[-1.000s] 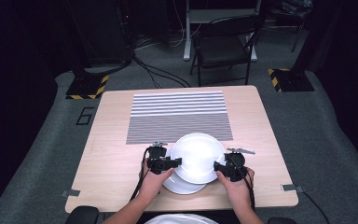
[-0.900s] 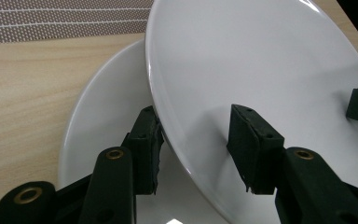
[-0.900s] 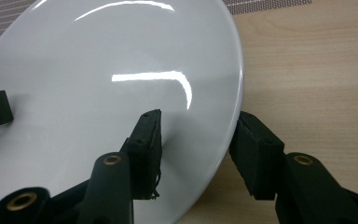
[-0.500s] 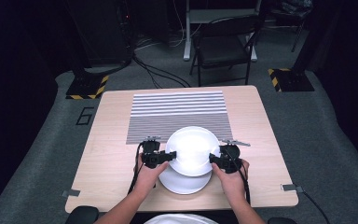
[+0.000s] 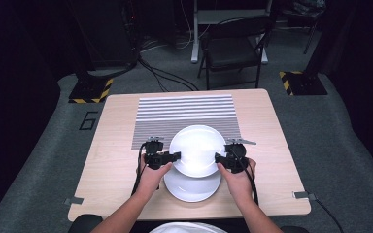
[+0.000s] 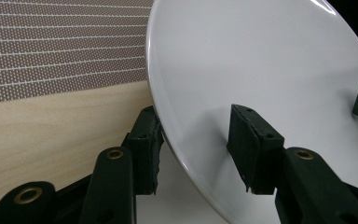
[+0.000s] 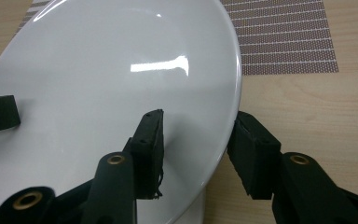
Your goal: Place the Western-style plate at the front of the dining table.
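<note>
A person's left gripper [image 5: 174, 156] and right gripper [image 5: 219, 159] are pinching opposite rims of a white plate [image 5: 197, 149], now lifted farther from the second plate [image 5: 192, 185] and moving toward the striped placemat [image 5: 184, 110], suggesting placement there.

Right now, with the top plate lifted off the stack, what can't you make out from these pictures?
- Lower plate: high view, far half hidden under the upper plate.
- Placemat: high view, near edge covered by the upper plate.
- Left gripper: left gripper view, its jaws straddle the rim; pad contact isn't resolvable.
- Right gripper: right gripper view, same doubt.
- White object at the bottom edge: high view, cut off, unidentifiable.
</note>
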